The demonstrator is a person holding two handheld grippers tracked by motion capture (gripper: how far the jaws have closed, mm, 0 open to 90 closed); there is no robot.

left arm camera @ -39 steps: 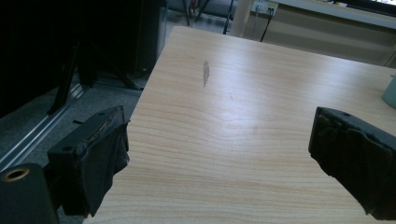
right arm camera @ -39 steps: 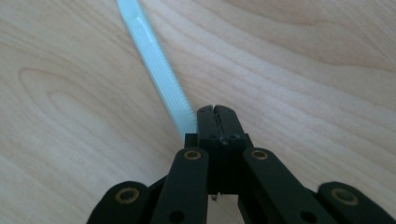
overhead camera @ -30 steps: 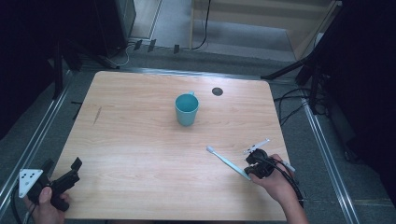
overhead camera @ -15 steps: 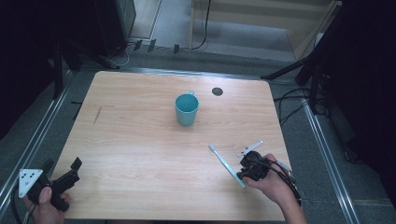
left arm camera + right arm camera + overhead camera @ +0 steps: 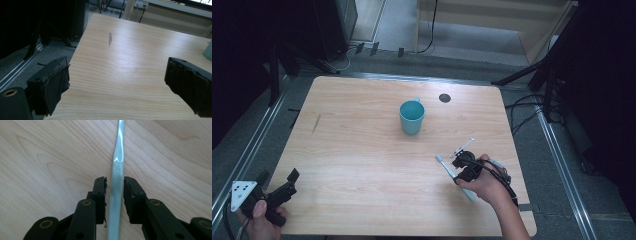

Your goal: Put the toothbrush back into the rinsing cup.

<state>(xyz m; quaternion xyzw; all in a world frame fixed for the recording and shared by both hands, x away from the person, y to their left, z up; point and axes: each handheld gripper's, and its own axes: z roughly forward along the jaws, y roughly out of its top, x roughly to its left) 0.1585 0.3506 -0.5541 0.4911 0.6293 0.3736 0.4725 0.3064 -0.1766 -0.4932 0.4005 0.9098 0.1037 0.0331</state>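
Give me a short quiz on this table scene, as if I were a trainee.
1. True or false: the left gripper holds something.
2. What lies between the right gripper's jaws?
3. The teal mug stands: A) near the table's middle, B) at its front edge.

Key: 1. False, its jaws are wide apart over bare wood. 2. A pale toothbrush, its handle. 3. A.
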